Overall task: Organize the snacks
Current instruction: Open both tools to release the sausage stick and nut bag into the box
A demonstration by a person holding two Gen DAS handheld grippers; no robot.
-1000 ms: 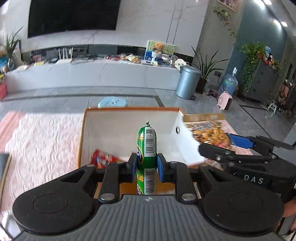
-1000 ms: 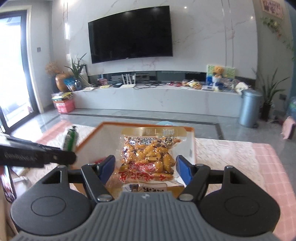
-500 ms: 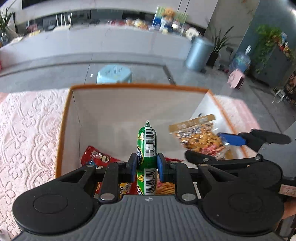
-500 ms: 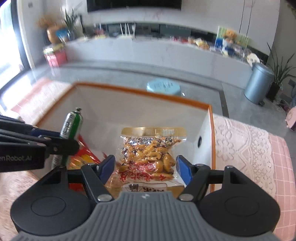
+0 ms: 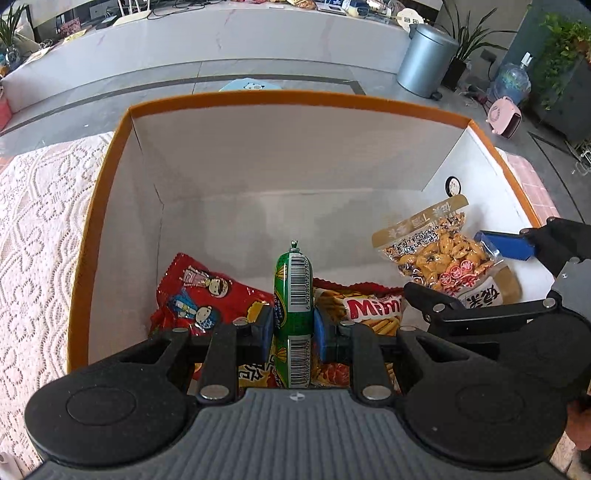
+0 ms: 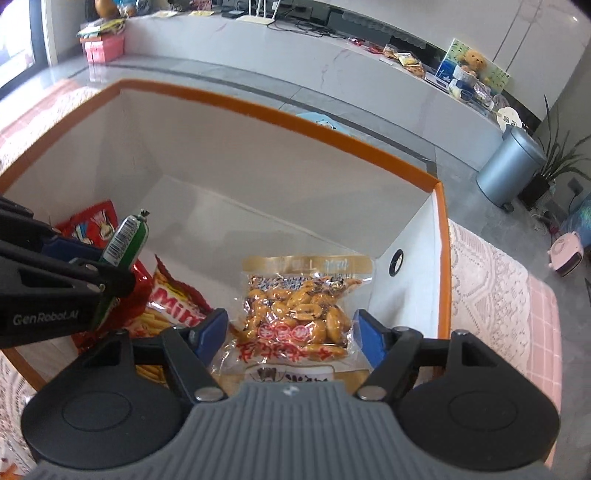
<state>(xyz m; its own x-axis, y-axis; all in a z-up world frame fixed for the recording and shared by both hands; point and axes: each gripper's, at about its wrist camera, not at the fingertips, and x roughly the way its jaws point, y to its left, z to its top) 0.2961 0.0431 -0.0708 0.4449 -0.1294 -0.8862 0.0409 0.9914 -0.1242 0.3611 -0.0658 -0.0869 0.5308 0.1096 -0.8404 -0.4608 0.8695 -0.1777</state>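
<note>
My left gripper [image 5: 293, 328] is shut on a green sausage stick [image 5: 293, 295] with a barcode, held upright over the open white box with an orange rim [image 5: 236, 99]. My right gripper [image 6: 290, 332] is shut on a clear bag of orange nut snacks [image 6: 299, 317], held inside the box at its right side. That bag [image 5: 439, 254] and the right gripper [image 5: 476, 273] show at the right of the left wrist view. The sausage [image 6: 125, 240] and the left gripper [image 6: 88, 266] show at the left of the right wrist view. A red snack bag [image 5: 199, 291] and a Mimi stick-snack bag [image 5: 369, 306] lie on the box floor.
The box [image 6: 280, 114] stands on a pink lace tablecloth [image 5: 40, 221]. Beyond it are a grey floor, a blue stool [image 5: 247, 85], a long white media bench [image 5: 229, 33], a grey bin [image 5: 424, 55] and plants.
Both grippers have moved forward and down over the box with their snacks. The box interior now fills both views, and the snack bags on its floor are closer.
</note>
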